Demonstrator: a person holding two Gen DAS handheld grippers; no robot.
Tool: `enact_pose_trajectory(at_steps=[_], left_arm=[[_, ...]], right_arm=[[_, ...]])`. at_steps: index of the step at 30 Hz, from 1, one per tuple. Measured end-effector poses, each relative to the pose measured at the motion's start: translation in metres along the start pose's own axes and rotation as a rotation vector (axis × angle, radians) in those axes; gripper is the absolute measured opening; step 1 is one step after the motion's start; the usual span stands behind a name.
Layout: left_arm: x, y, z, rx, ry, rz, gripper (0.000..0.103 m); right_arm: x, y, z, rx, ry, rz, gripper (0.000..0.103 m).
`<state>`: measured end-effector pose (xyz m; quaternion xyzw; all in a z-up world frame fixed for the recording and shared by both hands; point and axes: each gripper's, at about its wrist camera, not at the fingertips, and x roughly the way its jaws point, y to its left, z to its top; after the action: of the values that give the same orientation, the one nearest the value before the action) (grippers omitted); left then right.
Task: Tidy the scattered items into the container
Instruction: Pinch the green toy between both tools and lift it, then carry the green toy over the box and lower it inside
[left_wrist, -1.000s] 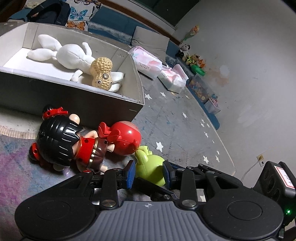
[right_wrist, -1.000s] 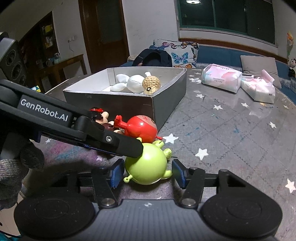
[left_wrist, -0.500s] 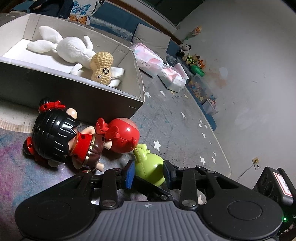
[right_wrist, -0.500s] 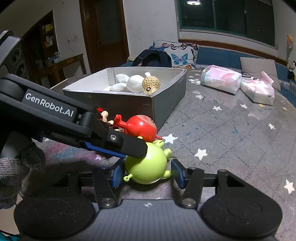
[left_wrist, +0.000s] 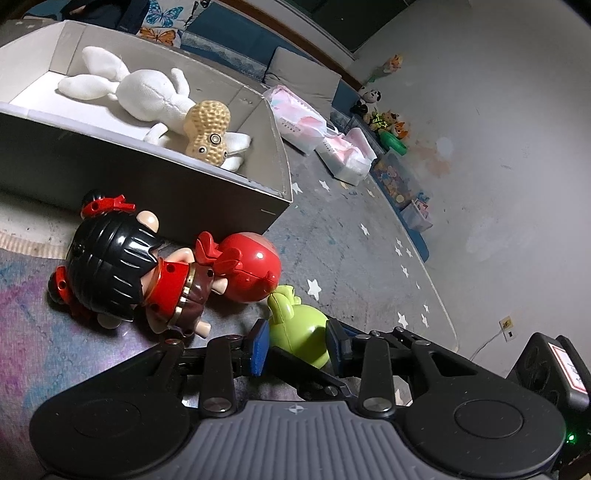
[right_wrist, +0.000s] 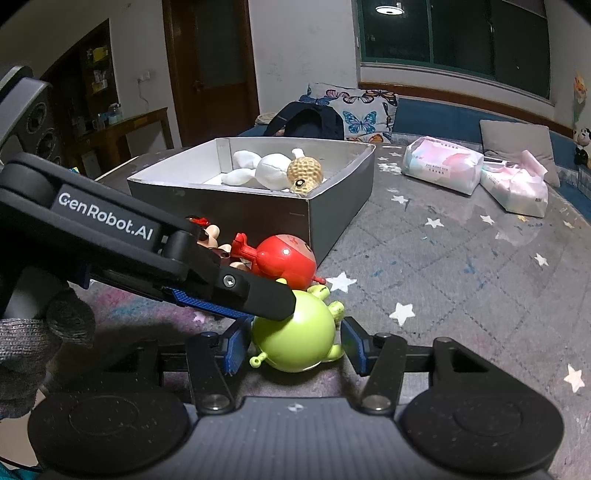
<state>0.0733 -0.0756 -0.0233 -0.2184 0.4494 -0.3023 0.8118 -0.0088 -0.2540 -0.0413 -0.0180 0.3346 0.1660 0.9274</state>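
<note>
Green toy (right_wrist: 295, 338) on its side between jaws, snout toward box (right_wrist: 332, 206)

You are working in dim indoor light from a ceiling lamp (right_wrist: 386, 8) reflected in the dark window (right_wrist: 448, 31). Glare spots mark the red toy (right_wrist: 286, 260). Fisheye bending and dark vignetting crowd both frames' edges.
</note>
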Motion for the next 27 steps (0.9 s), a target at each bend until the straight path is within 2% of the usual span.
enact_pose_trajectory(at_steps=[1,10,16,27], left_arm=[[0.0,0.0,0.0,-0.002,-0.001,0.001,0.038],[-0.003,-0.007,-0.001,0.032,-0.009,-0.005,0.035],[-0.016,-0.018,0.001,0.061,-0.042,-0.031,0.035],[-0.056,-0.032,0.038,0.105,-0.189,-0.045,0.035]], right_arm=[[0.0,0.0,0.0,-0.001,0.0,0.002,0.05],[-0.003,0.001,0.0,-0.003,-0.002,-0.002,0.049],[-0.019,0.004,0.007,-0.021,-0.039,-0.019,0.049],[-0.028,0.014,0.063,-0.129,-0.147,-0.007,0.049]])
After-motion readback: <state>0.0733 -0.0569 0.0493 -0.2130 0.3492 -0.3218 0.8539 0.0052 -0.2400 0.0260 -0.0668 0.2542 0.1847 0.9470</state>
